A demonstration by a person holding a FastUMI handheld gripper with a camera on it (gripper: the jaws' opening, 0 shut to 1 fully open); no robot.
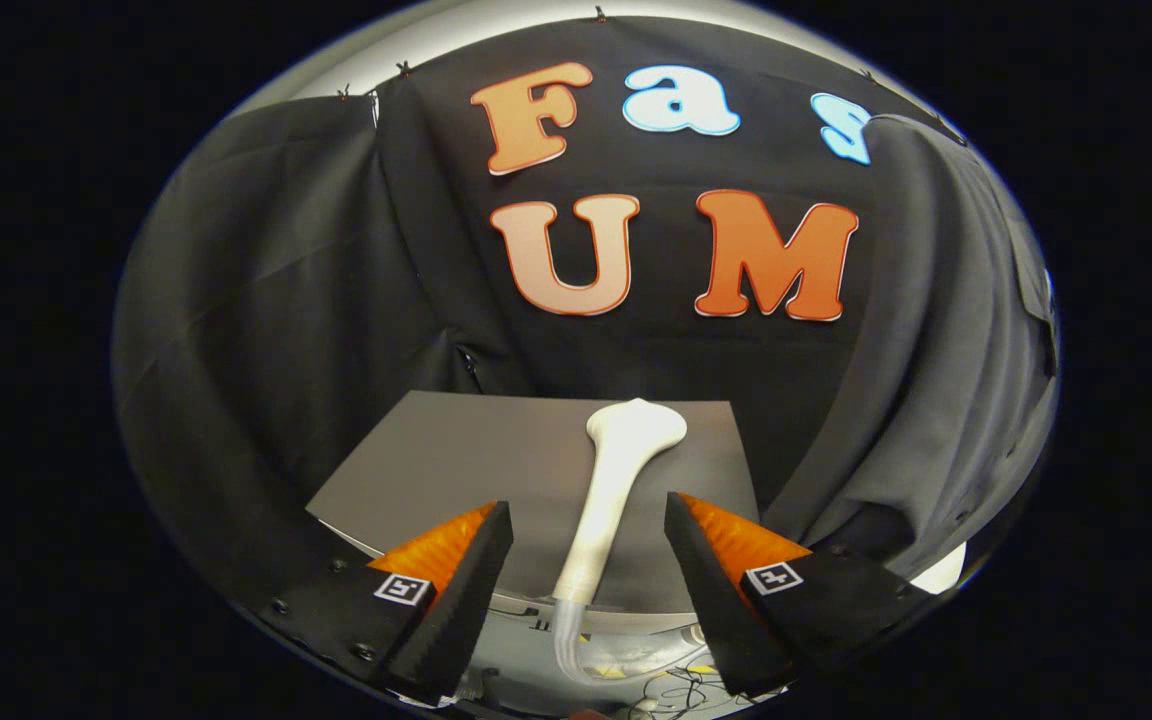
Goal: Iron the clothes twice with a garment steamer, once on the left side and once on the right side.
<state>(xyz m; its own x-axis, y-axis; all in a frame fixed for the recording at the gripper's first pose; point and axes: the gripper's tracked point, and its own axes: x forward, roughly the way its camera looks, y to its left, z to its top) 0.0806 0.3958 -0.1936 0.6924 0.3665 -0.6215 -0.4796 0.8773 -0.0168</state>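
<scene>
Fingers (476, 560) of the gripper (588, 520) stand wide apart, two of them, clamped on nothing. One white plastic garment steamer head (616, 480) with a long slim handle lies on the one grey flat tabletop (456, 450), running lengthwise down the open gap between the fingers without touching either. Its broad, flared nozzle end points away from the gripper, toward the far edge of the table, well beyond the fingertips. Its handle end reaches back over the near edge of the table, level with the fingers, where one clear ribbed hose (566, 640) joins it and curves downward. Below the near table edge a tangle of thin cables (676, 685) lies on a pale surface; their number cannot be told. One dark grey garment (946, 380) hangs to the right of the table, draped in long folds from high up down to table level, apart from the steamer head. Black cloth covers the booth wall behind and to the left.
</scene>
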